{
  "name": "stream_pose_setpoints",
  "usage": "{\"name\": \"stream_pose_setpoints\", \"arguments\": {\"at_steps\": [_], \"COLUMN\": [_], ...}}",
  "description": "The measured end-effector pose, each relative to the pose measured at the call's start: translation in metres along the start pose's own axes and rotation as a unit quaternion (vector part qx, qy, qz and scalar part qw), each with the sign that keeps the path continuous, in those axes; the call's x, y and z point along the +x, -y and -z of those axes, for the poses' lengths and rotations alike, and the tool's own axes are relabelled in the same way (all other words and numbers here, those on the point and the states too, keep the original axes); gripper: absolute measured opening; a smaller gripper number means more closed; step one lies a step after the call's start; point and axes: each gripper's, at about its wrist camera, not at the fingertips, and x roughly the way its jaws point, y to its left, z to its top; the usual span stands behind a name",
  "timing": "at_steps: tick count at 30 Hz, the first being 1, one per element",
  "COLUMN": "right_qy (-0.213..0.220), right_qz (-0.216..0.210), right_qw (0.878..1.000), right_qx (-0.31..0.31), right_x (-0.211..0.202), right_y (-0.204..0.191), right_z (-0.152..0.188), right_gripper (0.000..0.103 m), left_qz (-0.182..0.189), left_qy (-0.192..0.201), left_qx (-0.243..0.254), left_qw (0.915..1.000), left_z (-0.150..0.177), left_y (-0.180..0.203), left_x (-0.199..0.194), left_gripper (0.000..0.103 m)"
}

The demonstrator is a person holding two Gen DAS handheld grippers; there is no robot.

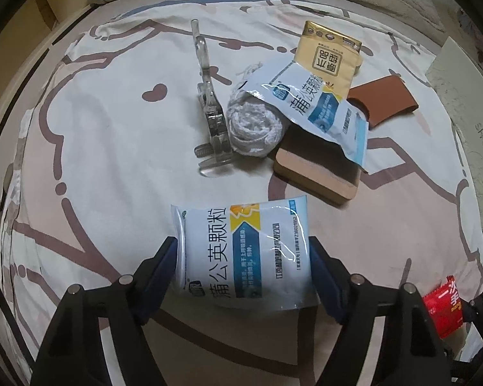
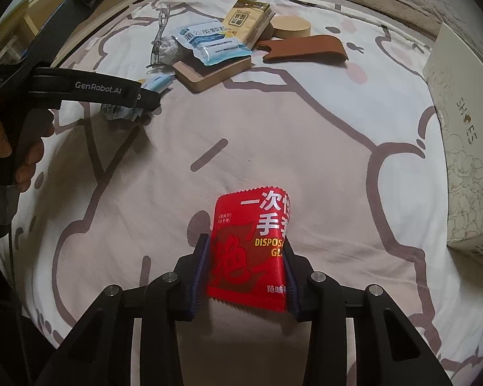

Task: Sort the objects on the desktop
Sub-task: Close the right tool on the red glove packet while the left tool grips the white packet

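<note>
Blue-white granule sachet clamped between pads of left hand-held gripper, held above patterned bed sheet. Red disposable-glove packet clamped in right hand-held gripper, also off the sheet. Beyond the sachet: wooden board carrying second sachet; yarn ball and clear clip just left of board; yellow tissue pack behind it.

"GenRobot.AI" on left tool, "SHOES" on box
</note>
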Motion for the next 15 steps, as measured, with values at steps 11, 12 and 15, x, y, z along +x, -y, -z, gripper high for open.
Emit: {"name": "stream_pose_setpoints", "arguments": {"at_steps": [11, 12, 15], "right_qy": [-0.001, 0.0, -0.001], "right_qz": [0.0, 0.0, -0.002], "right_qw": [1.0, 1.0, 1.0], "right_qx": [0.008, 0.007, 0.007], "right_x": [0.009, 0.008, 0.011], "right_y": [0.004, 0.004, 0.002], "right_z": [-0.015, -0.013, -0.016], "right_gripper": [0.035, 0.034, 0.034], "left_qz": [0.011, 0.013, 0.024], "left_qy": [-0.001, -0.002, -0.014], "left_qx": [0.002, 0.003, 0.002], "left_qw": [0.9999, 0.9999, 0.9996], "left_z": [0.001, 0.003, 0.0], "left_y": [-0.012, -0.014, 0.003], "left_x": [-0.012, -0.012, -0.015], "left_gripper": [0.077, 0.077, 0.078]}}
